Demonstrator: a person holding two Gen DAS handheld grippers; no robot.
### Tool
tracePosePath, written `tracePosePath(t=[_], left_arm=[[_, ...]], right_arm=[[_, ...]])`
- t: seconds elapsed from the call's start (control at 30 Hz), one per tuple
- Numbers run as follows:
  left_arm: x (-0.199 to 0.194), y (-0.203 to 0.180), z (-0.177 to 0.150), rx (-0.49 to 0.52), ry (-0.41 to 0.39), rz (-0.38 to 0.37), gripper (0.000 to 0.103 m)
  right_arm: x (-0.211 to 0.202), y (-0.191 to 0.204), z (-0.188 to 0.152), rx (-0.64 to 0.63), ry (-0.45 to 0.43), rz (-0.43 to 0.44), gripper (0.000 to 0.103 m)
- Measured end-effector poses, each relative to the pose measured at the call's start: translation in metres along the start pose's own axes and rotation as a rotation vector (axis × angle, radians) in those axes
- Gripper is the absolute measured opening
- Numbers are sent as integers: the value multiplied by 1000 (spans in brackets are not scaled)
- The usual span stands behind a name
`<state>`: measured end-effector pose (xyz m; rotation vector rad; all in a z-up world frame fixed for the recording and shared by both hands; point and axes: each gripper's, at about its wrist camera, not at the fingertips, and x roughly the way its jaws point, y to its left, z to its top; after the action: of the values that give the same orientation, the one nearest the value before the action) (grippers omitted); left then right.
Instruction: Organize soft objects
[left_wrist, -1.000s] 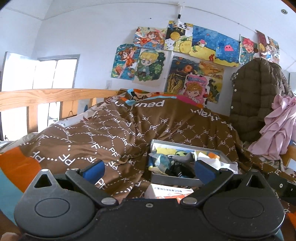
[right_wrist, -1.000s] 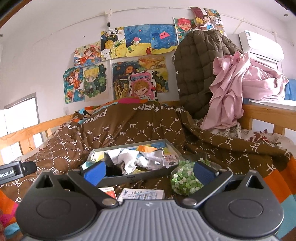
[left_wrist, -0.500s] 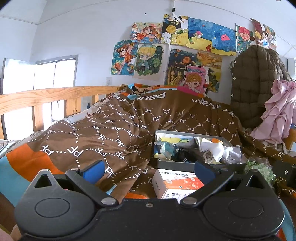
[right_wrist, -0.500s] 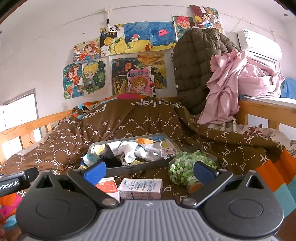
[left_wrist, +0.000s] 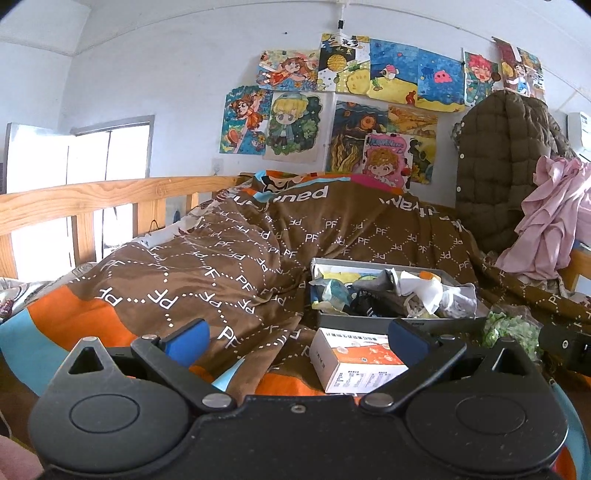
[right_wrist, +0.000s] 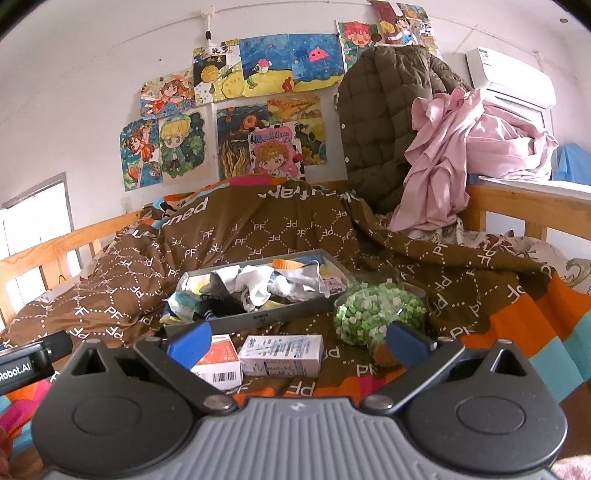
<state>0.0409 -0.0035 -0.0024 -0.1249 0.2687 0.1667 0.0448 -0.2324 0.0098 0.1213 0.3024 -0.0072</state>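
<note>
A grey tray (right_wrist: 258, 319) full of jumbled socks and soft cloth pieces (right_wrist: 266, 284) sits on the brown quilt; it also shows in the left wrist view (left_wrist: 325, 317). A bag of green and white soft bits (right_wrist: 376, 310) lies right of the tray, seen too in the left wrist view (left_wrist: 513, 328). My left gripper (left_wrist: 297, 338) is open and empty, held short of the tray. My right gripper (right_wrist: 297, 338) is open and empty, in front of the tray and bag.
Two small cardboard boxes (right_wrist: 280, 354) (right_wrist: 218, 363) lie in front of the tray; one shows in the left wrist view (left_wrist: 354, 360). A brown quilted jacket (right_wrist: 380, 122) and pink cloth (right_wrist: 454, 155) hang over the wooden bed rail (right_wrist: 517, 199). The brown quilt (left_wrist: 221, 266) is bunched up behind.
Both grippers have drawn back and risen a little, so the tray looks farther off and the boxes and green bag have come into view. Both stay open.
</note>
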Motion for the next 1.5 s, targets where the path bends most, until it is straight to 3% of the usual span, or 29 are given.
tracePosePath(t=[0.73, 1.5], left_arm=[[-12, 9, -9, -10, 18, 13, 102], [-3, 6, -14, -1, 62, 29, 102]], right_arm=[[-11, 6, -10, -10, 17, -2, 103], [4, 5, -8, -24, 78, 11, 103]])
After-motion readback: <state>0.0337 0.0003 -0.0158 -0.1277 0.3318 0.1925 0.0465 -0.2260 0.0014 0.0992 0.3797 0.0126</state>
